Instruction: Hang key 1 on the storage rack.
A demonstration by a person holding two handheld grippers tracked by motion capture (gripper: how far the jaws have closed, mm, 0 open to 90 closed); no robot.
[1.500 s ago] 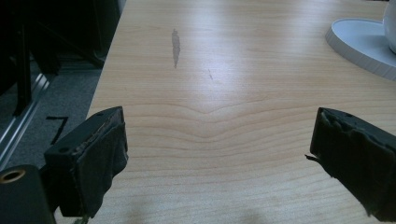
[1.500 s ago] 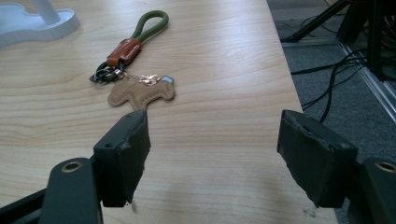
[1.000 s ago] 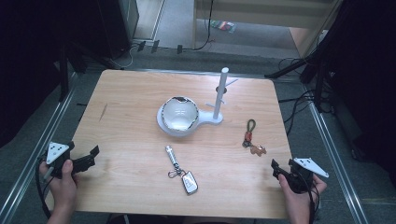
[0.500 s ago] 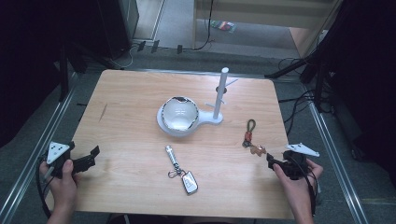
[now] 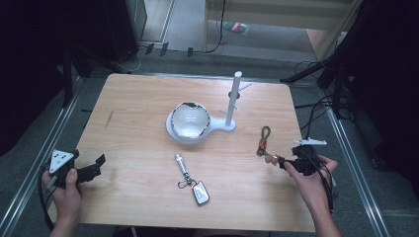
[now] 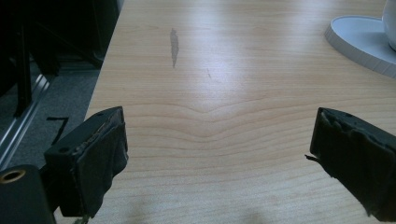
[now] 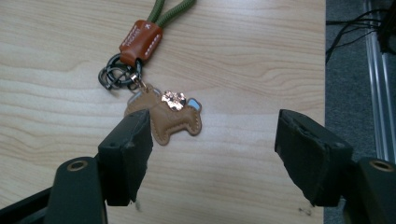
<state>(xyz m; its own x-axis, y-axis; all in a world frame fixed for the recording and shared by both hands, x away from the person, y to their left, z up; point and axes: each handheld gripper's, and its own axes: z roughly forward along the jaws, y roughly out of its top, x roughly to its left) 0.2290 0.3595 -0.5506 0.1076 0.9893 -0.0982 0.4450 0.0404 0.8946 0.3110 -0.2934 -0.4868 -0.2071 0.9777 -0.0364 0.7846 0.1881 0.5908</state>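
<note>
A keychain (image 5: 264, 144) with a green cord loop, a brown leather tab, dark rings and a tan animal-shaped charm (image 7: 170, 116) lies on the wooden table (image 5: 138, 108) at the right. My right gripper (image 5: 282, 162) hovers just right of it, open, jaws pointing at the charm. In the right gripper view the right gripper (image 7: 212, 140) has the charm just past its left jaw, and nothing is pressed between the pads. My left gripper (image 5: 96, 165) rests at the table's front left, and in its own view the left gripper (image 6: 217, 154) stands wide open over bare wood.
A white stand (image 5: 197, 129) holding a shiny bowl, with a pegged post (image 5: 233, 98), sits at the table's centre. A silver tube with a car key fob (image 5: 200, 191) lies in front of it. Cables (image 5: 321, 106) and metal rails run along the table's right side.
My right hand has moved left and forward from the table's right edge, up to the keychain's charm. The left hand has stayed put.
</note>
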